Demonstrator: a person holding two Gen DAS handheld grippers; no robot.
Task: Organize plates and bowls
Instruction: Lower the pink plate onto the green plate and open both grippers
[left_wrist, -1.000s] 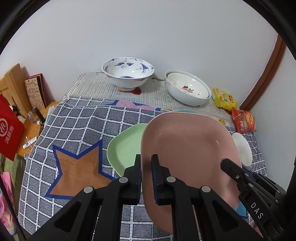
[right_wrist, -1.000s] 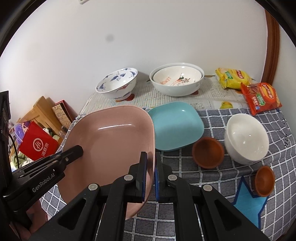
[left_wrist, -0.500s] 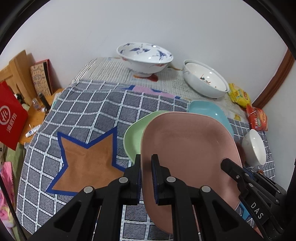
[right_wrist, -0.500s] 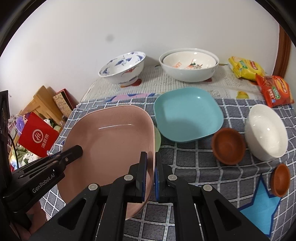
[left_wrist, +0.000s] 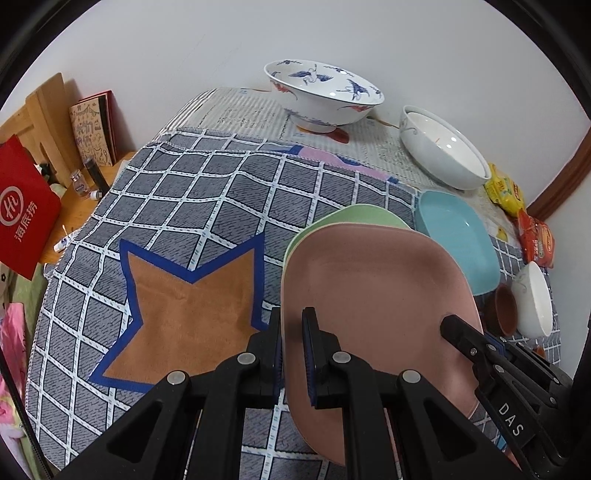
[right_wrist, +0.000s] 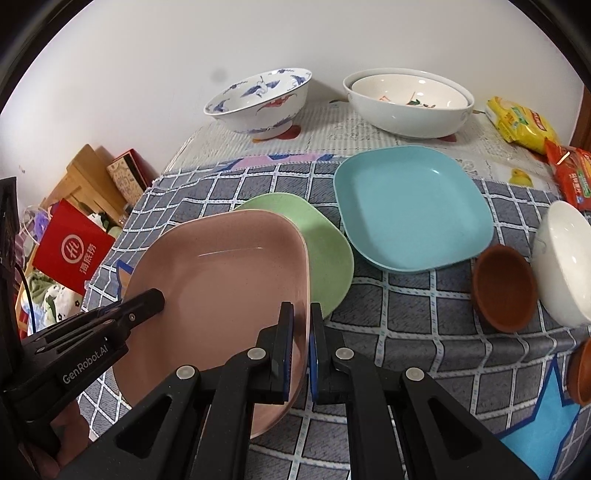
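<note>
I hold a large pink square plate with rounded corners (left_wrist: 373, 295) between my two tools. My left tool (left_wrist: 291, 354) is clenched on the plate's left rim, one pad on each face of the edge. My right tool (right_wrist: 301, 350) is clenched on the opposite rim in the same way. In each wrist view the other tool's black fingers reach in over the far side of the plate.

The pink plate is tilted and overlaps a pale green square plate (right_wrist: 325, 251) that lies on the desk's grey checked cloth (left_wrist: 207, 206), just ahead of my tools. Whether the two plates touch I cannot tell. Just beyond and to the right of the green plate lies a light blue square plate (right_wrist: 410, 214). To the right of my right tool stand a small brown round bowl (right_wrist: 504, 288) and, touching it, a white round bowl (right_wrist: 561, 266); a second small brown bowl (right_wrist: 581, 369) sits nearer, at the picture's edge.

At the far end of the desk, by the wall, stand a white bowl painted with blue cranes (left_wrist: 325, 96) and a wide white bowl with another nested inside (right_wrist: 408, 103). To their right lie a yellow snack packet (right_wrist: 521, 122) and a red-orange one (right_wrist: 572, 170).
</note>
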